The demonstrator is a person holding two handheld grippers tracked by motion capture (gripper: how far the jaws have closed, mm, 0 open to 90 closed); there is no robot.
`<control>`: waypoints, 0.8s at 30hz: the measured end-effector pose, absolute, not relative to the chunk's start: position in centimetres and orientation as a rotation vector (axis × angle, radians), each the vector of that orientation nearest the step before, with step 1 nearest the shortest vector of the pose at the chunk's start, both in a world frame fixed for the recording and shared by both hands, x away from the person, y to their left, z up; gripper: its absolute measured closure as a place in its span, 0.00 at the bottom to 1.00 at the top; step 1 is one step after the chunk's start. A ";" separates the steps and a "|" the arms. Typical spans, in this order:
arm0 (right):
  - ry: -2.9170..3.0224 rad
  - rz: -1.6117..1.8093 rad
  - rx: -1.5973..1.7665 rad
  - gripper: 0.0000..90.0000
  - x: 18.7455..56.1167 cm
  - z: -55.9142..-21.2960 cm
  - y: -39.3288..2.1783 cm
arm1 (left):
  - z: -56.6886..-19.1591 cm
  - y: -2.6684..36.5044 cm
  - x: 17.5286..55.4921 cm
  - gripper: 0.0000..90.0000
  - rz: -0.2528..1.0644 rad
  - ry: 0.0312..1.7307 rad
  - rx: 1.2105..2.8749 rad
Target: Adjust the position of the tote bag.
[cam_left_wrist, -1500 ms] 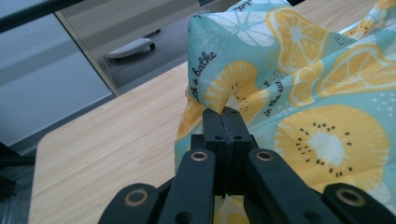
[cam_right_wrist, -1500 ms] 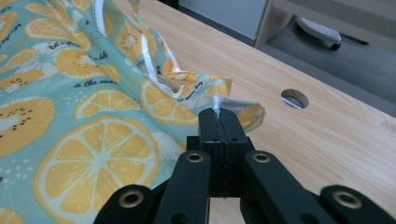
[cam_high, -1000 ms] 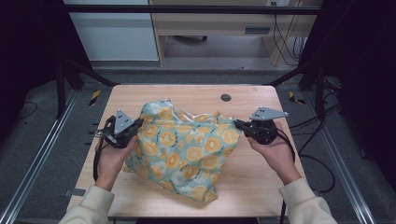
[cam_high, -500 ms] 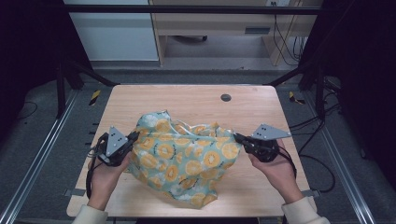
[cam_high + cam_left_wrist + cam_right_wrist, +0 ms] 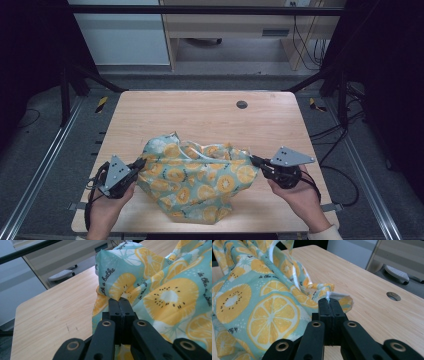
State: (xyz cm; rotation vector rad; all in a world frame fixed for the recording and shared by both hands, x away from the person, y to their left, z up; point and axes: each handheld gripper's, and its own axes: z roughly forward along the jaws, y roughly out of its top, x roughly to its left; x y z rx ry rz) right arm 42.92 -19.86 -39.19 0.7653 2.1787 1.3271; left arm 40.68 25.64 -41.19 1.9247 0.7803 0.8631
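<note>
Fruit-print cloth (image 5: 197, 182) bunched on near half of table (image 5: 200, 115), stretched between both tools

Left hand-held gripper (image 5: 138, 166) pinching left edge, right hand-held gripper (image 5: 254, 160) pinching white-hemmed corner

Advice: pull apart evenly, keep both pinches firm, lay flat without dragging off near edge

The citrus-print cloth (image 5: 160, 287) bears small black script, legible as "a bathe" and "in the"

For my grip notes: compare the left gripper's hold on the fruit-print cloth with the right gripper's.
The left gripper bites into a printed fold of the cloth; the right gripper pinches a thin white-edged corner. Left sits nearer the table's front edge, right farther in. Both are shut on the cloth.
</note>
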 end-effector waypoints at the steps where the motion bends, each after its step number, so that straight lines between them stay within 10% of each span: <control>1: 2.174 1.337 0.764 1.00 42.8 -39.2 -19.8 | -41.3 25.8 40.4 1.00 0.864 0.779 1.926; 24: 2.231 1.407 0.746 1.00 39.9 -42.2 -19.8 | -43.9 27.6 36.1 1.00 0.641 0.663 2.024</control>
